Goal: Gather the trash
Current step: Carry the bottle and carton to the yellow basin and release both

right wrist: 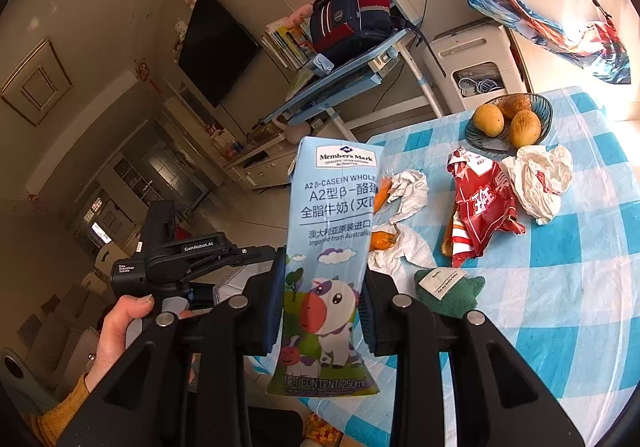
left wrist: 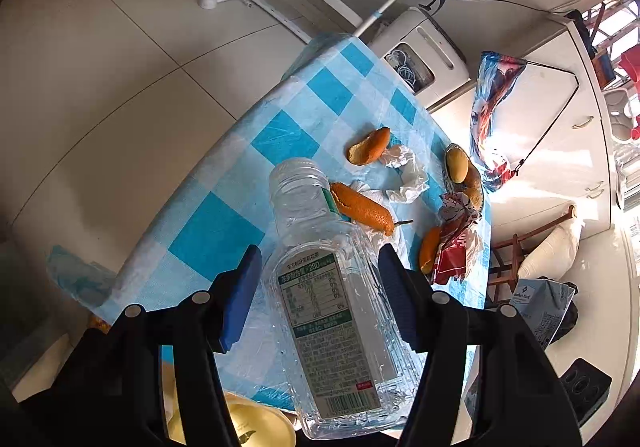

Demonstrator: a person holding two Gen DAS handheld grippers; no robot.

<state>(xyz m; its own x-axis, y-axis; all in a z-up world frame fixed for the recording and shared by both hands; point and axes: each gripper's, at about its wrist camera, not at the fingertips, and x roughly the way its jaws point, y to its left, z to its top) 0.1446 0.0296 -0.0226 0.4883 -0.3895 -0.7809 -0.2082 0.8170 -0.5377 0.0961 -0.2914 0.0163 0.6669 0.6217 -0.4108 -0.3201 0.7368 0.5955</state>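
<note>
Over the table's near edge, left gripper (left wrist: 318,253) angled steeply down. Blue-checked tablecloth (left wrist: 224,231) under clear film, pale floor tiles beyond, orange peels (left wrist: 362,207) and crumpled tissue (left wrist: 404,175) further along. Jaws half open around a clear plastic bottle (left wrist: 332,287): right pad against it, a gap at the left pad.

From the right wrist, right gripper (right wrist: 325,267) tilted slightly down, left hand (right wrist: 120,327) visible on its handle beside it. Fruit bowl (right wrist: 544,115) and red wrapper (right wrist: 484,215) on the cloth. Pads clamped on an upright milk carton (right wrist: 332,207).
</note>
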